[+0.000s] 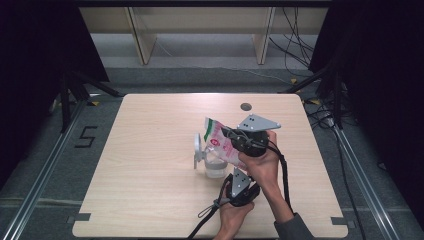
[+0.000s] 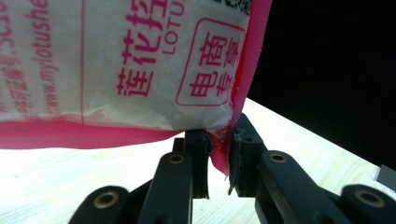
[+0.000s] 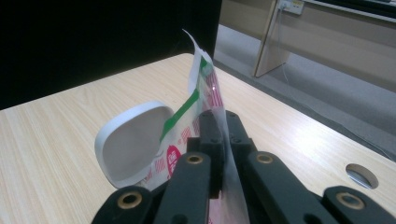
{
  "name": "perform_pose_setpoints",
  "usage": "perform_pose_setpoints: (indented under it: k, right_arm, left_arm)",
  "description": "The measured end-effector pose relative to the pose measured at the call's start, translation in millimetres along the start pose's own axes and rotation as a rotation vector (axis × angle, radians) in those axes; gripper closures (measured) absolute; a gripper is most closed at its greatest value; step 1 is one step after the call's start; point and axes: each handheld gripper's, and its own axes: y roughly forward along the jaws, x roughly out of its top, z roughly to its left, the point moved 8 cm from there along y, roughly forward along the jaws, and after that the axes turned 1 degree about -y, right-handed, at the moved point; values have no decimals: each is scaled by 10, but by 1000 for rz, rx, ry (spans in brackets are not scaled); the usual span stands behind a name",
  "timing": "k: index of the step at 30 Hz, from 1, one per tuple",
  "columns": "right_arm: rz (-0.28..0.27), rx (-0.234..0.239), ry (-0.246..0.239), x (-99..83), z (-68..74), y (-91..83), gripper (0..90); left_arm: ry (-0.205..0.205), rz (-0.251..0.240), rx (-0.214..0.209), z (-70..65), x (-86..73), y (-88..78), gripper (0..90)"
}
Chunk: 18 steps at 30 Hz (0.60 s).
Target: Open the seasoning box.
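A pink and white printed bag is held tilted over a clear plastic container near the table's middle. The container's white lid stands flipped open at its left. My right gripper is shut on the bag's upper side edge, and the white lid lies just beyond it. My left gripper, nearer the person, pinches the bag's lower pink corner from below. The bag's printed face hangs close above those jaws. What is inside the bag is hidden.
The wooden table has a round cable hole at its far side. Cables lie on the floor at the right, and stand legs are at the left. Wooden furniture legs stand behind the table.
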Motion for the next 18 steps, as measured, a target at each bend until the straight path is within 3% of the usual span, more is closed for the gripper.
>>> perform_pose_setpoints:
  k: [18]
  right_arm:
    - [-10,14,-15,9,32,42,896]
  left_arm:
    - [0,-7,0,1,9,-2,791]
